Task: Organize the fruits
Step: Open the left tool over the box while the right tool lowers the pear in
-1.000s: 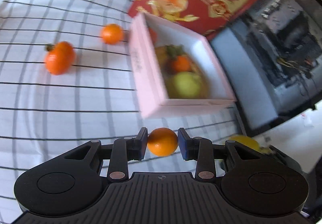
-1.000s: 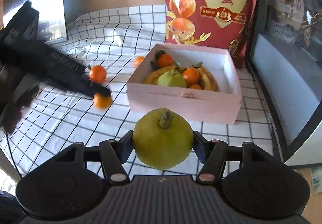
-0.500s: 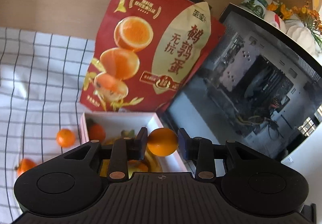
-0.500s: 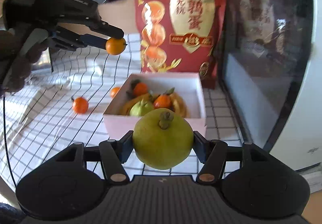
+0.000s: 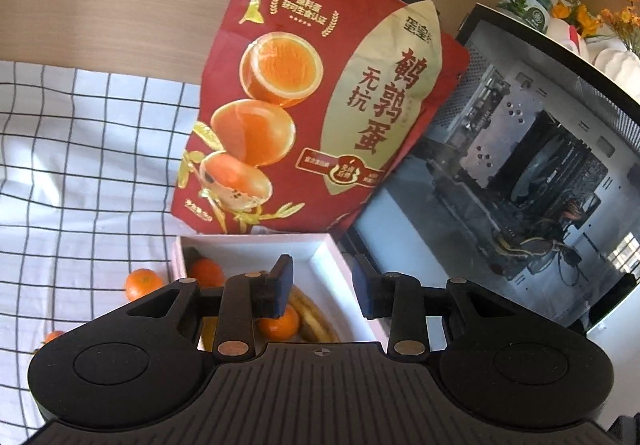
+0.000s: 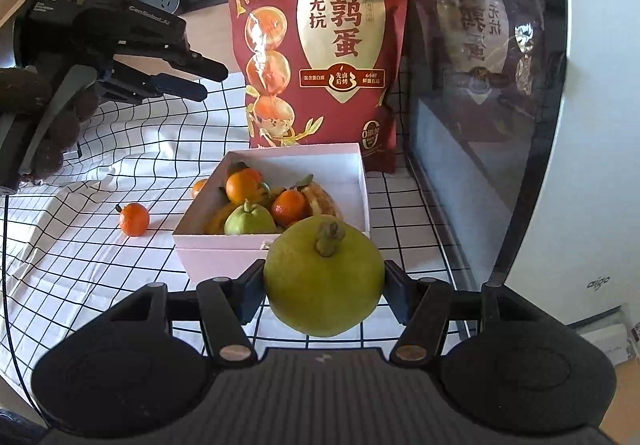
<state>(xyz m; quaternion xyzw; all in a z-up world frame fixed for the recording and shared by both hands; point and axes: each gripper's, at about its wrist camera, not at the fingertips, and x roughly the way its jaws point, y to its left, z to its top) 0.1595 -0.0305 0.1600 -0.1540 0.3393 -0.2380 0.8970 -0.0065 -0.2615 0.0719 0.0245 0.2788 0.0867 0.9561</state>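
Observation:
A pale pink box (image 6: 224,255) holds oranges, bananas and a green pear (image 6: 249,220); it also shows in the left wrist view (image 5: 328,245). My left gripper (image 5: 322,291) is open and empty above the box, and shows in the right wrist view (image 6: 208,79) high at the left. An orange (image 6: 241,187) lies on top of the fruit in the box. My right gripper (image 6: 324,285) is shut on a large green pear (image 6: 324,277), held in front of the box's near wall.
Two loose oranges (image 6: 134,219) (image 6: 199,189) lie on the checked cloth (image 6: 100,245) left of the box. A red snack bag (image 6: 320,53) stands behind the box. A glass-sided computer case (image 6: 480,105) stands at the right.
My left gripper has opened and let go of its orange, which now lies in the box. My right gripper with the pear has moved a little closer to the box.

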